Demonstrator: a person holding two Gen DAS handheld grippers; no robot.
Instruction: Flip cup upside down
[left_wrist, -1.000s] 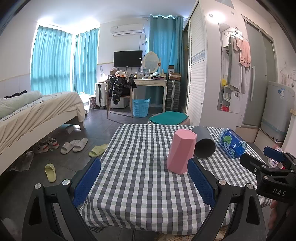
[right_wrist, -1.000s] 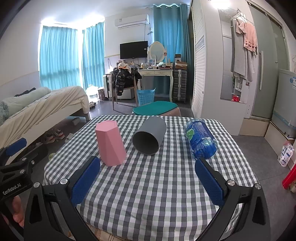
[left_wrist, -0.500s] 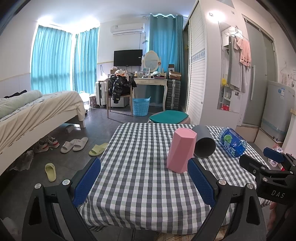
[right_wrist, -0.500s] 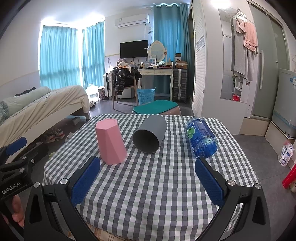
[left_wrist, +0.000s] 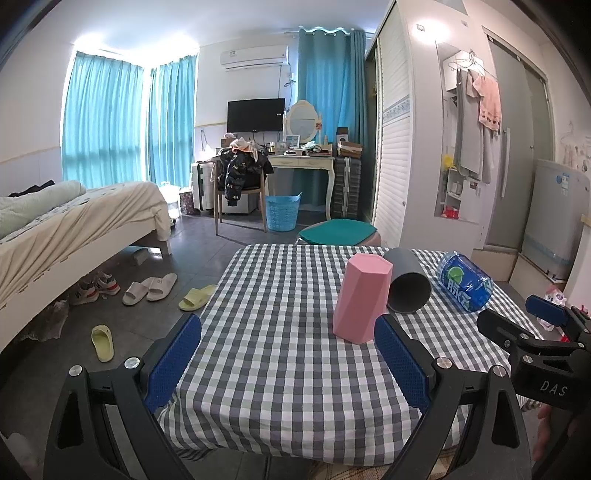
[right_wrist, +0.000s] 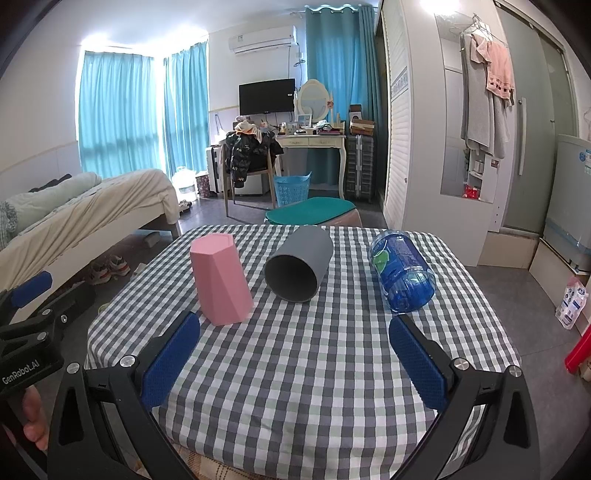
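Note:
A grey cup (right_wrist: 298, 267) lies on its side on the checked tablecloth (right_wrist: 295, 369), its open mouth facing me; it also shows in the left wrist view (left_wrist: 407, 281). A pink faceted cup (right_wrist: 219, 280) stands to its left with its wide end down, seen also in the left wrist view (left_wrist: 360, 299). My right gripper (right_wrist: 293, 360) is open and empty, short of both cups. My left gripper (left_wrist: 288, 363) is open and empty at the table's near left edge; its right pad is near the pink cup.
A blue water bottle (right_wrist: 402, 273) lies on its side at the table's right. A teal-cushioned stool (right_wrist: 310, 212) stands behind the table. A bed (left_wrist: 74, 221) and slippers (left_wrist: 147, 288) are on the left, a wardrobe (left_wrist: 391, 147) on the right.

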